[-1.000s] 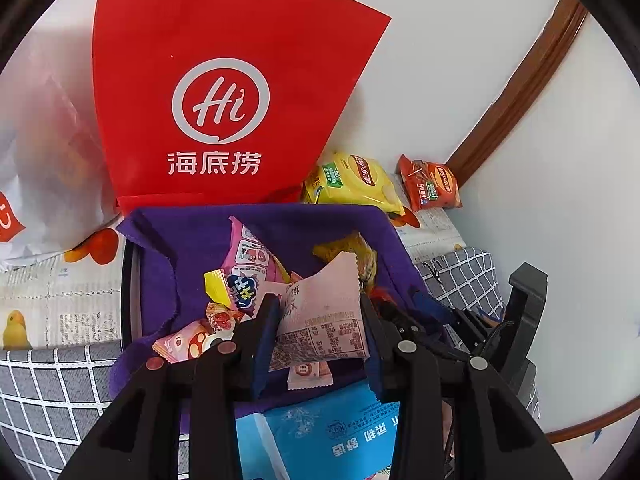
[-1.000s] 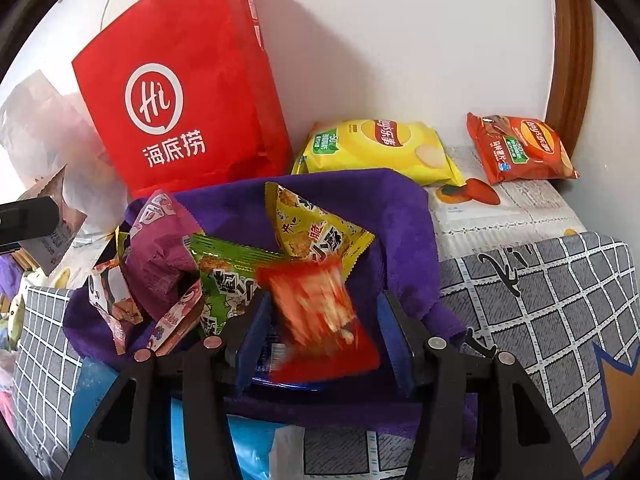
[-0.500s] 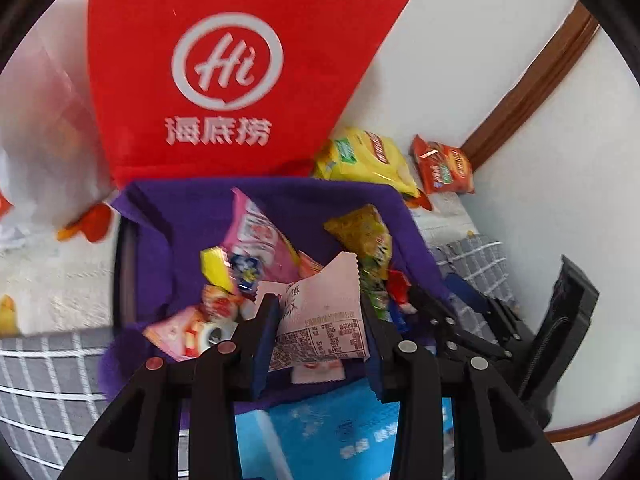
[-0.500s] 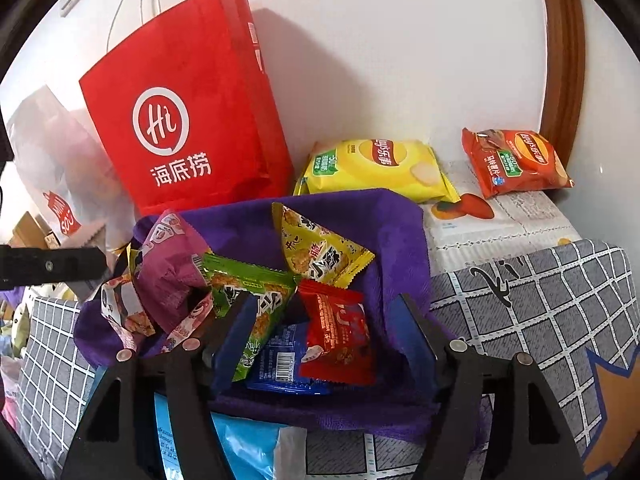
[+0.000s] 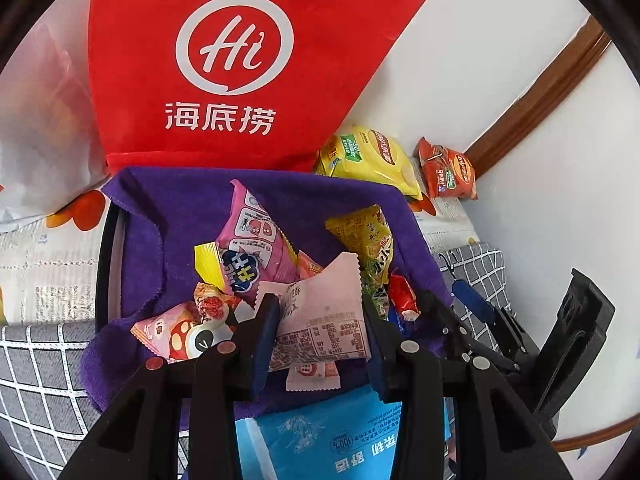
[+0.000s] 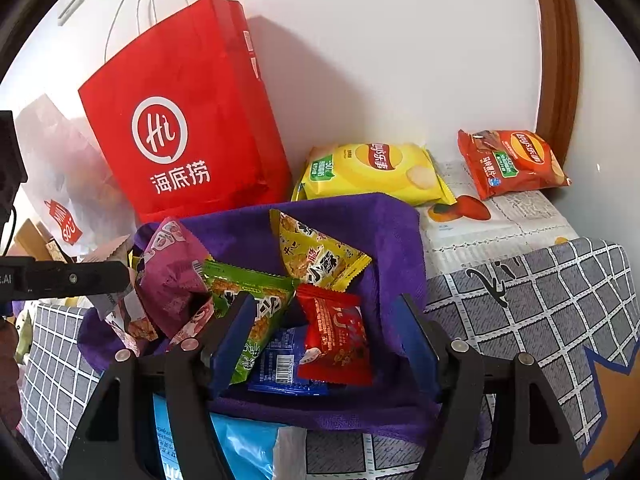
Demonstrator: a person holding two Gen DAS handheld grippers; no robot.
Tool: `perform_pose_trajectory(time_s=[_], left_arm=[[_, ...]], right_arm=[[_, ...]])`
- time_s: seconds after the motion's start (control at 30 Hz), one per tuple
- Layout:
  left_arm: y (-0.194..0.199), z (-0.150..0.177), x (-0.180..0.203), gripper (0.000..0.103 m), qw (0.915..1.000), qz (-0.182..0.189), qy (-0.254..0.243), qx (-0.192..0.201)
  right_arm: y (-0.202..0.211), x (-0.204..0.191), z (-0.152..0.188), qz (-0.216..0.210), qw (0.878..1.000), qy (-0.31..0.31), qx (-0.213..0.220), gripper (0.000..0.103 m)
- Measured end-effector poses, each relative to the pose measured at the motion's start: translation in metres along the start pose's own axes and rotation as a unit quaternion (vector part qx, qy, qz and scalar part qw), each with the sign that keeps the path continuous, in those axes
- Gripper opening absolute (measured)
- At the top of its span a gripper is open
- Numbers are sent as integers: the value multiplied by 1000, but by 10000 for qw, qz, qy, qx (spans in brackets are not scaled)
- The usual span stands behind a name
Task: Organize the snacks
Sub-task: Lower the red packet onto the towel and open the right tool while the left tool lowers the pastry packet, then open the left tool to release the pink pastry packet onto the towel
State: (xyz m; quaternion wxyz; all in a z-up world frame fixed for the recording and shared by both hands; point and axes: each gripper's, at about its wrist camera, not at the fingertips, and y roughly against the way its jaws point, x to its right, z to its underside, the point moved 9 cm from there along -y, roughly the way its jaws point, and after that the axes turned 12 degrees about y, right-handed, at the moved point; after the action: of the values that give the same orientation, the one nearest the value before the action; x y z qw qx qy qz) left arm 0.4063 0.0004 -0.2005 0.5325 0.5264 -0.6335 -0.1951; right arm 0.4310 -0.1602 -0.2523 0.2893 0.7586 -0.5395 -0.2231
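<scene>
The left gripper (image 5: 318, 320) pinched a pale pink packet (image 5: 320, 320) over the purple-lined basket (image 5: 180, 216). The right gripper (image 6: 326, 336) stood open and empty, a red packet (image 6: 334, 336) lying loose in the basket beneath it.

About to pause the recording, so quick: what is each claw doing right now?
Left claw: shut on the pale pink packet.
Right claw: open, holding nothing; the red packet lies loose between its fingers.

Left gripper (image 5: 318, 332) clamps a pale pink snack packet (image 5: 320, 320) above the purple cloth-lined basket (image 5: 180, 216) holding assorted snacks.
</scene>
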Motion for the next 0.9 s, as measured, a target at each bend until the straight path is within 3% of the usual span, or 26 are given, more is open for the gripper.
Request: perform_pose_trajectory(time_s=[0.17, 0.5, 0.77, 0.9], left_arm=[[0, -2, 0, 40, 10000, -17, -6, 79], [-2, -4, -1, 55, 9998, 26, 181, 78], [16, -5, 4, 57, 9999, -7, 7, 164], [28, -6, 7, 57, 9993, -137, -182, 311]], right_arm=[[1, 0, 0, 17, 10000, -7, 3, 72], [3, 3, -2, 40, 10000, -49, 59, 73], [16, -2, -8, 110, 9996, 98, 243, 73], [41, -11, -9, 21, 9992, 221, 339, 73]])
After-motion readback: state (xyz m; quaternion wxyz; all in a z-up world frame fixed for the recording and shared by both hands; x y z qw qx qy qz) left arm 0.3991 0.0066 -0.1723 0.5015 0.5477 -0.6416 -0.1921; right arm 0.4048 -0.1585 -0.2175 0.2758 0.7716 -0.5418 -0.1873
